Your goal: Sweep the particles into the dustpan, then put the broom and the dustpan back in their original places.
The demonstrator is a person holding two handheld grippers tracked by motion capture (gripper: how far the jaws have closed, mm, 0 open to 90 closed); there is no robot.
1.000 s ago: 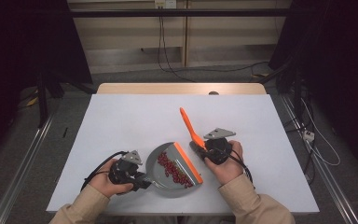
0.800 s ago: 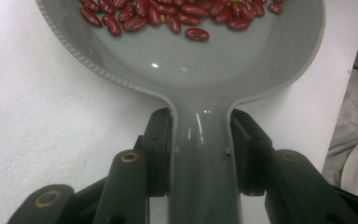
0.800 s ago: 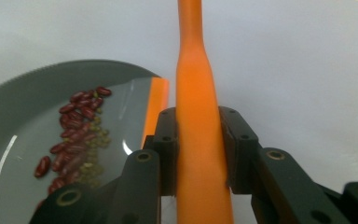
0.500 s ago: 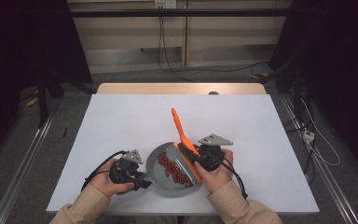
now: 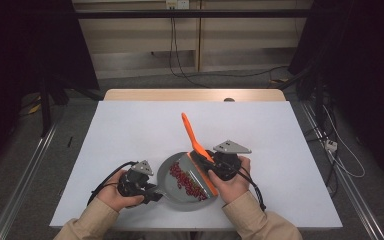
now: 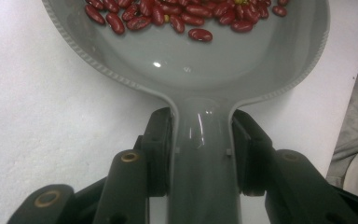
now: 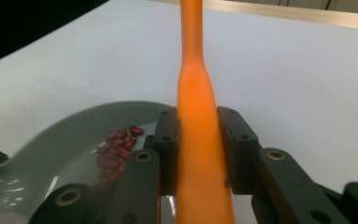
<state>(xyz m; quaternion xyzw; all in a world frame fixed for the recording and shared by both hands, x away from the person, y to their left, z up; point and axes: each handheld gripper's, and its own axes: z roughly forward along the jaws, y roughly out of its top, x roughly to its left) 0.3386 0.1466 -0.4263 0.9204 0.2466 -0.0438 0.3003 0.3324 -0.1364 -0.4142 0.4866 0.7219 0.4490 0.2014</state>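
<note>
Near the front edge of the white table, a little left of its middle, sits a grey dustpan with a scatter of red kidney beans lying in its pan. The left gripper is clamped on the dustpan's handle: in the left gripper view both black pads press against the sides of the grey handle, and the pan widens out beyond them with the beans lying across its far part. A hand in a beige sleeve holds that gripper at the pan's left side.

On the pan's right side, the right gripper grips an orange brush by its handle. In the right gripper view the jaws close tight on the thicker lower part of the orange handle, which narrows above them and runs out the top of the picture. From above, the handle tilts up and away toward the table's back edge, while the brush's orange-edged head rests over the pan's right rim, just beside the beans. The dustpan's curved wall and a few beans show to the left of the jaws.
</note>
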